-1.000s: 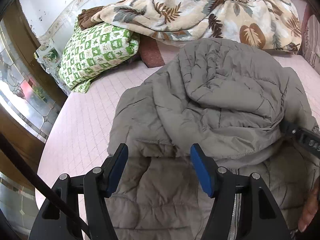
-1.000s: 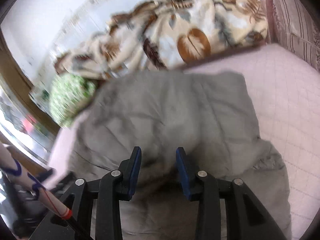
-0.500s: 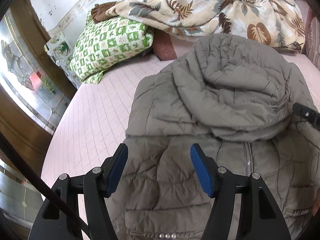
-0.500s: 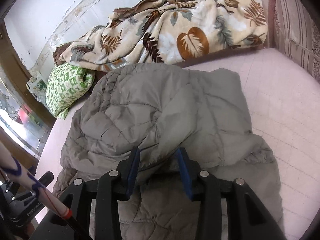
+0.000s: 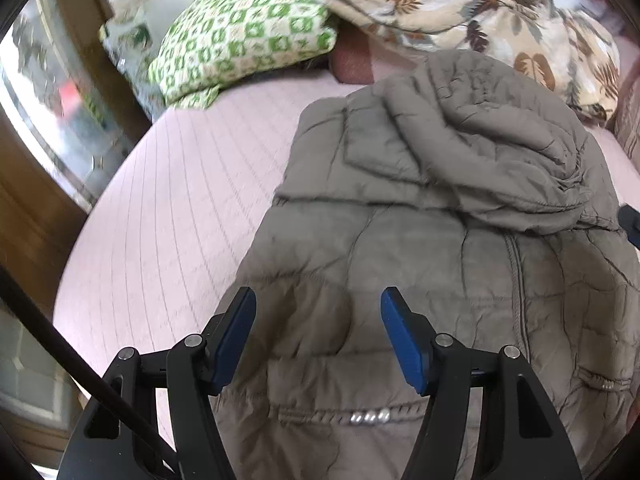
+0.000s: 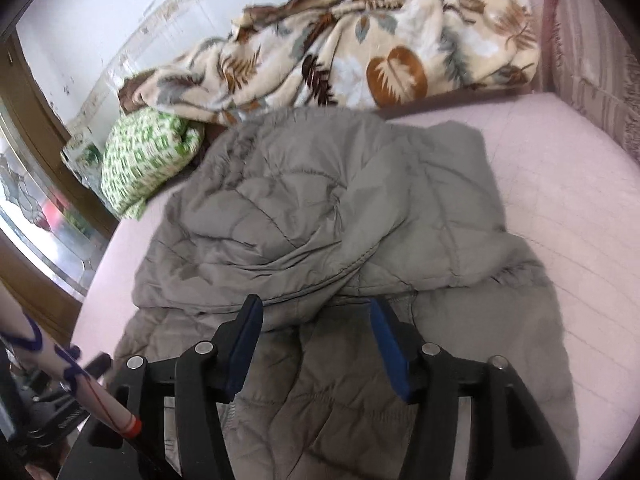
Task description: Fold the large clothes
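Over at the bed's (image 5: 168, 216) left edge the green checked pillow (image 5: 240, 36) sat half buried under the leafy blanket (image 6: 360, 48), and the grey puffer jacket (image 5: 420, 220) lay mid-bed, hood flopped over its chest, hem cut off. Left gripper (image 5: 318, 336) hung open above the jacket, holding nothing. Right gripper (image 6: 316, 340) was opening over the hood's edge, nothing pinched; everything's kinda blurry.
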`<move>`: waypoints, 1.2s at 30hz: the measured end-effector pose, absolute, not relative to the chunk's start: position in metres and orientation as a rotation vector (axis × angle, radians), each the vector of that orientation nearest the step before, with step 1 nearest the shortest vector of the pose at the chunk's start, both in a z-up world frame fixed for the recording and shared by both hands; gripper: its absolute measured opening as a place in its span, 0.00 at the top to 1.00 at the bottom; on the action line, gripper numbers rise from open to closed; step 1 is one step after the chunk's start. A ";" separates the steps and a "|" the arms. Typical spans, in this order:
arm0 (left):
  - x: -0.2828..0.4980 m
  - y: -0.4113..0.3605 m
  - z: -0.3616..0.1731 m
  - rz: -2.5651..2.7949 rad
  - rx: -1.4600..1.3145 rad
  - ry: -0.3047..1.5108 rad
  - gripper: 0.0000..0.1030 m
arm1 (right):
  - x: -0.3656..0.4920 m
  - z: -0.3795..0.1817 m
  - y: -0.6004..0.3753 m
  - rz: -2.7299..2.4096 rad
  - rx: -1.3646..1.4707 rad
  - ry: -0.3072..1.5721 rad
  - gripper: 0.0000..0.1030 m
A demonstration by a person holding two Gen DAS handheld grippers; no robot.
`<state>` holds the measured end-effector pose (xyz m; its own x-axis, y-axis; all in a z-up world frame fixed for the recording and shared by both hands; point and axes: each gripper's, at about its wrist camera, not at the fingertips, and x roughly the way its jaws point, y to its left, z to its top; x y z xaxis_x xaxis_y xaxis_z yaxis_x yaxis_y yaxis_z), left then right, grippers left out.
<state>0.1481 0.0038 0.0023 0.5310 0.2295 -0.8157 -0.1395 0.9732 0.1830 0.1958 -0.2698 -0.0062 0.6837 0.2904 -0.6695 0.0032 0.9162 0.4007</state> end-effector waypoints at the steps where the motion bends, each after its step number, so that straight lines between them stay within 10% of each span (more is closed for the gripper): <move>1: 0.143 0.009 0.002 0.220 0.084 0.989 0.37 | 0.188 -0.004 -0.269 0.161 0.388 0.796 0.40; 36: 0.040 0.167 -0.043 0.318 -0.224 1.041 0.37 | 0.002 -0.035 -0.290 -0.080 0.358 0.846 0.33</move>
